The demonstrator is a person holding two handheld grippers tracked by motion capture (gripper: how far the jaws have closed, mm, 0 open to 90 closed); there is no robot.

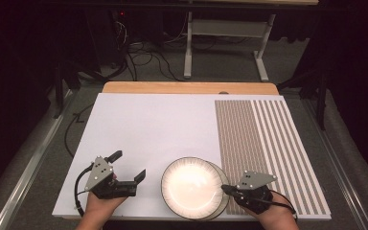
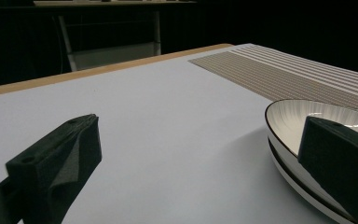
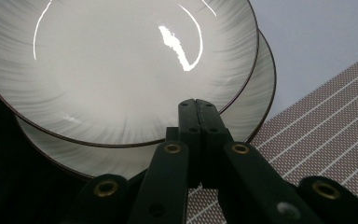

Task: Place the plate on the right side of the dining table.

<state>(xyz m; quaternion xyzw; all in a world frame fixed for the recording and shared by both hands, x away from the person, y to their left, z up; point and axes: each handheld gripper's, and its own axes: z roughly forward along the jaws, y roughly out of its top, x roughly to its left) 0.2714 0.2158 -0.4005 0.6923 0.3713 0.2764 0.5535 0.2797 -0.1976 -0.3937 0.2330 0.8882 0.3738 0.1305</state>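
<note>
White board (image 1: 153, 124) covers the table, with dark floor beyond. Two stacked plates, upper plate (image 1: 190, 184) and lower plate (image 1: 223, 191), lie between the tongs. Right gripper (image 1: 224, 189) has its jaws pressed together, tips at the plates' rim; whether they pinch it is unclear. Left gripper (image 1: 130, 165), jaws spread, sits just beside the stack. Striped mat (image 1: 268, 143) lies under and beyond the right gripper.

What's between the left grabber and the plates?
Nothing: in the high view, just bare white tabletop lies between the open left gripper and the stacked plates.
</note>
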